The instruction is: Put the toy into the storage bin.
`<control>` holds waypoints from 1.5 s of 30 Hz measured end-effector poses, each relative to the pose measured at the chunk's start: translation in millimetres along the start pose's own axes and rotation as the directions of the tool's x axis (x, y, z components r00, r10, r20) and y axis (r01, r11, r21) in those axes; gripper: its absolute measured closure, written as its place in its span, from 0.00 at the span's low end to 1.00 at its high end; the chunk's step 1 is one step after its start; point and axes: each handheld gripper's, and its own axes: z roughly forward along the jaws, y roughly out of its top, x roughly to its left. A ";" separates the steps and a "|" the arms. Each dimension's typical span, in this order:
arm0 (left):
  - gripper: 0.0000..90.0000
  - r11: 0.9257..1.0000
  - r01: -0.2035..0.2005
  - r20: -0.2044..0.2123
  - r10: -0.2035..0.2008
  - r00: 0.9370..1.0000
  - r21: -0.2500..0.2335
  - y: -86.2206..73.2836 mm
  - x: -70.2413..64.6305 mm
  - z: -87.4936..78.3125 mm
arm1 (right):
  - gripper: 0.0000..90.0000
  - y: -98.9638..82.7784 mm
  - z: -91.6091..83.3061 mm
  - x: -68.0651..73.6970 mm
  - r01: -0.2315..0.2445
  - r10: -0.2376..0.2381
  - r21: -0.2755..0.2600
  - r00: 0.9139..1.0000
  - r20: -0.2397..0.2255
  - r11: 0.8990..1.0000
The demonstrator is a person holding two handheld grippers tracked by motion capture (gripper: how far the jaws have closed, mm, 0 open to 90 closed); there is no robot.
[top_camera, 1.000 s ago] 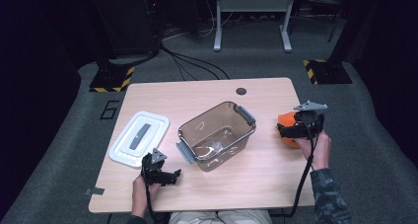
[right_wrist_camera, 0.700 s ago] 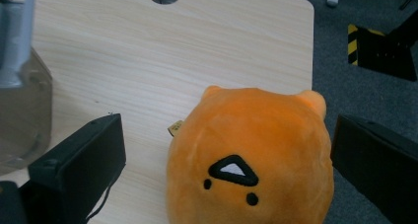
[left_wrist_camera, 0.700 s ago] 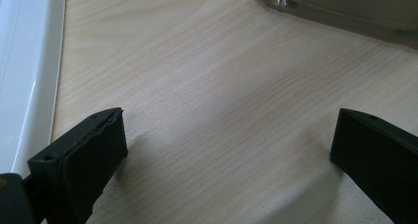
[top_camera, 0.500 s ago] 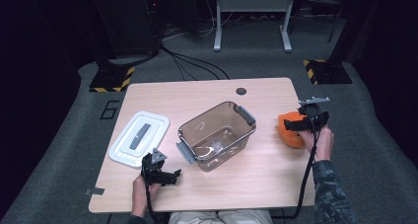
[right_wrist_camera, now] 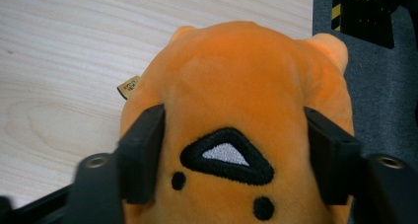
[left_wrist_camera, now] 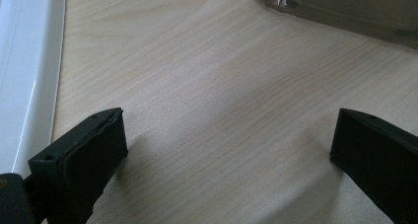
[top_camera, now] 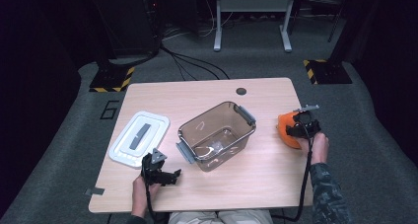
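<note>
The orange plush toy lies at the right edge of the light wooden table, well apart from the clear brown-tinted plastic bin at the table's centre. A small tan fabric tag protrudes from the toy's left flank in the right gripper view; its print is too small to read. The plush surface is short-pile and rounded. Embroidered marks sit on it: a black triangular patch with a white centre, plus two black dots below it. Two small rounded ears stand at the far end of the toy, so its long axis runs away from the right gripper's camera toward the table edge and the grey carpet.

The right gripper straddles the toy. Its jaws have just been closing, with the toy between them, and both black pads now press into the plush flanks. In the high view this gripper sits over the toy.

The left gripper rests low over the bare wood near the table's front left. Its jaws stand wide apart with nothing between them. A white rectangular plastic lid with a grey handle strip lies flat just beside it; the lid's rim appears at the left of the left gripper view. The bin has grey latch handles on two ends and stands upright, open at the top.

A figure "6" is marked on the carpet left of the table.
</note>
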 end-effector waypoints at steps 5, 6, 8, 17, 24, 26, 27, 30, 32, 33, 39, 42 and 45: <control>0.01 1.000 0.000 0.000 0.000 1.000 0.000 0.0 0.1 0.0 | 0.57 -2.4 -1.0 -1.9 -0.025 0.025 -0.018 1.000 -0.018 1.000; 0.01 1.000 0.000 0.001 0.000 1.000 0.000 0.0 0.1 0.0 | 0.59 -2.7 -1.8 -2.5 -0.027 0.027 -0.019 0.999 -0.025 0.999; 0.01 1.000 -0.001 0.000 0.001 1.000 -0.001 -0.1 0.1 0.0 | 0.62 -2.7 -3.5 -3.1 -0.028 0.027 -0.028 0.999 -0.027 0.999; 0.01 1.000 0.000 0.000 0.000 1.000 0.000 0.0 0.2 0.1 | 0.63 0.3 -15.8 -9.4 -0.052 0.049 -0.067 0.998 -0.046 0.996; 0.01 1.000 0.000 0.000 0.000 1.000 0.001 0.0 0.3 0.1 | 0.62 2.1 -26.8 -11.7 -0.060 0.051 -0.111 0.996 -0.077 0.992; 0.01 1.000 0.000 0.000 0.000 1.000 0.000 0.0 0.3 0.1 | 0.62 3.0 -30.5 -11.1 -0.058 0.050 -0.111 0.996 -0.079 0.992; 0.01 1.000 0.000 0.000 0.000 1.000 0.000 0.0 0.2 0.1 | 0.62 3.3 -31.2 -10.6 -0.054 0.045 -0.118 0.996 -0.079 0.991; 0.01 1.000 0.000 0.000 0.000 1.000 0.000 0.0 0.3 0.1 | 0.62 4.7 -34.9 -9.4 -0.051 0.042 -0.124 0.996 -0.080 0.991; 0.01 1.000 0.001 0.000 -0.001 1.000 0.000 0.0 0.2 0.1 | 0.61 6.0 -37.3 -8.6 -0.046 0.037 -0.126 0.996 -0.076 0.991; 0.01 1.000 0.001 0.000 -0.001 1.000 -0.001 0.0 0.2 0.2 | 0.61 7.2 -39.1 -8.1 -0.038 0.029 -0.129 0.997 -0.075 0.991; 0.01 1.000 0.001 0.000 -0.001 1.000 -0.001 0.0 0.2 0.2 | 0.61 13.4 -50.4 -3.6 -0.020 0.007 -0.151 0.996 -0.084 0.988; 0.01 1.000 0.000 0.000 0.000 1.000 0.000 0.0 0.3 0.1 | 0.61 15.8 -54.8 -1.4 -0.020 0.005 -0.158 0.995 -0.099 0.987; 0.01 1.000 0.000 0.000 0.000 1.000 0.000 0.0 0.3 0.1 | 0.61 17.6 -57.6 1.0 -0.012 -0.004 -0.160 0.995 -0.098 0.987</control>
